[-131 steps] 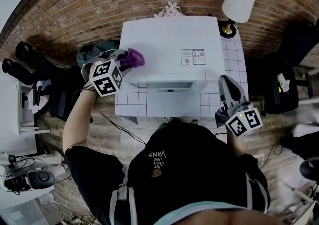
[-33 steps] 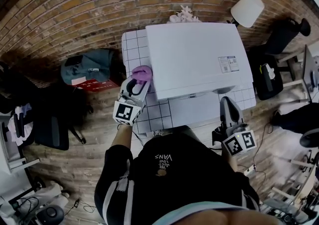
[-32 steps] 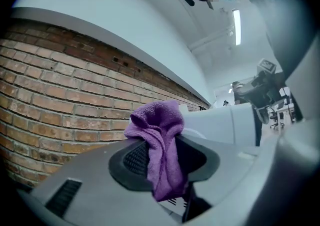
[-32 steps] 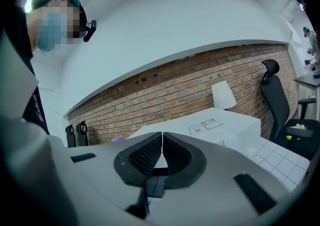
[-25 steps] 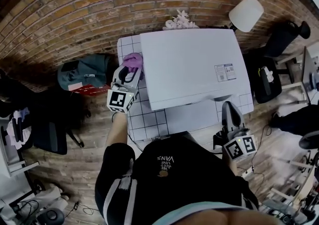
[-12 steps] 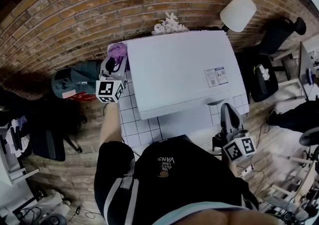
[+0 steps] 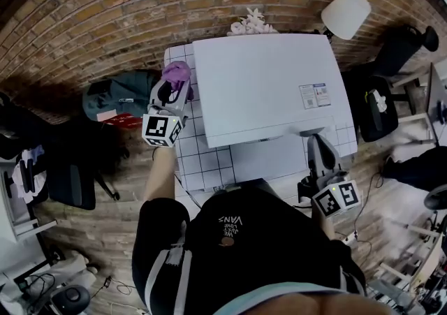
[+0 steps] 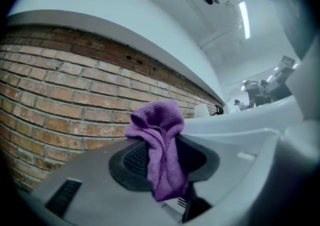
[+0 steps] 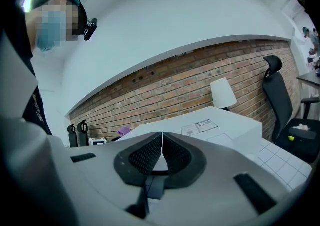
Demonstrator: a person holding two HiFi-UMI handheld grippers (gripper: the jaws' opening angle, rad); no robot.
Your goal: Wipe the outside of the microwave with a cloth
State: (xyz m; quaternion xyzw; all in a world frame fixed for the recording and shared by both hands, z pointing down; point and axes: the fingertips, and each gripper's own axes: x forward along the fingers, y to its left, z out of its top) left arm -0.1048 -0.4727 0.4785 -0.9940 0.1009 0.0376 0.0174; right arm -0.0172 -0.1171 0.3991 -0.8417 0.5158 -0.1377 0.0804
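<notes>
The white microwave (image 7: 262, 83) stands on a white tiled table (image 7: 202, 160) against the brick wall. My left gripper (image 7: 173, 83) is shut on a purple cloth (image 7: 176, 70), held at the microwave's left side near its back corner. In the left gripper view the cloth (image 8: 159, 150) hangs bunched between the jaws, with the microwave's white side (image 8: 280, 120) at the right. My right gripper (image 7: 318, 156) is shut with nothing in it, at the microwave's front right corner. In the right gripper view its jaws meet, and the microwave (image 9: 210, 127) with its label lies beyond them.
A white lamp (image 7: 347, 12) stands at the table's back right and a pale flower ornament (image 7: 250, 24) behind the microwave. A grey bag (image 7: 119, 97) and a red box lie on the wooden floor at left. Black chairs (image 7: 394, 48) stand at right.
My left gripper with the cloth moved back along the microwave's left side toward the wall, then came slightly forward. The right gripper stayed by the front right corner.
</notes>
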